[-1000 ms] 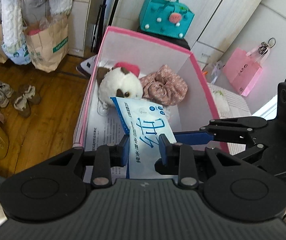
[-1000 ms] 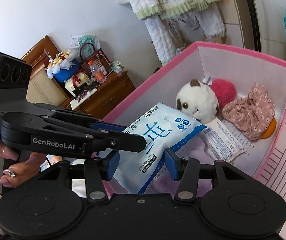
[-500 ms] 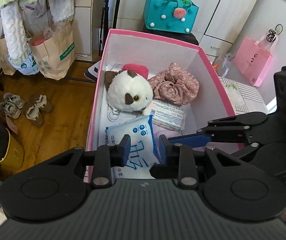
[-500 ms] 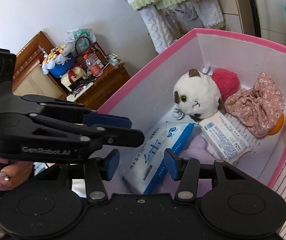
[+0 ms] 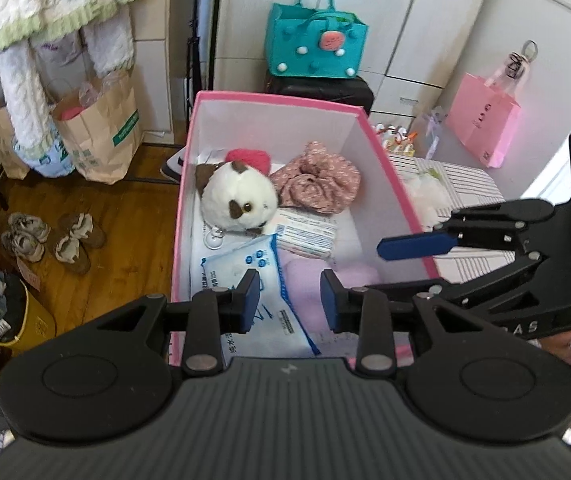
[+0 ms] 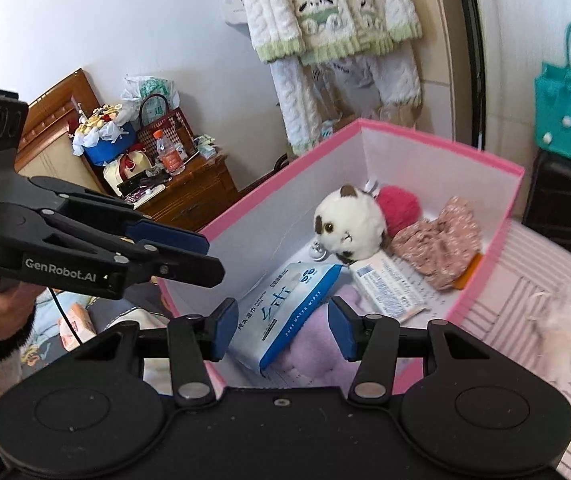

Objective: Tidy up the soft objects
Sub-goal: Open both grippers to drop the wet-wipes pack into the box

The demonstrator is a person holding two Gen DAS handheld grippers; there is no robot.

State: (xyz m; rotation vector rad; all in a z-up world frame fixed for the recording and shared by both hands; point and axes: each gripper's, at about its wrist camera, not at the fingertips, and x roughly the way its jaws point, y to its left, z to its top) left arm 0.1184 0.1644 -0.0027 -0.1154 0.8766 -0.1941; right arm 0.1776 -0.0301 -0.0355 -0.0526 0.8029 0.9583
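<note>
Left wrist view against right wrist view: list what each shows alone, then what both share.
Left wrist only: shoes on the wood floor, a pink gift bag, the right tongs.
Right wrist only: a wooden dresser with a bottle, the left tongs.
Both: the pink box, plush toy, wet wipes pack.

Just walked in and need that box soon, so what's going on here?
A person with a gripper in each hand is packing soft things into the pink box. The blue wet-wipes pack lies inside beside the plush toy and floral scrunchie. The left gripper, jaws just opening, and the right gripper both hang empty above it.
</note>
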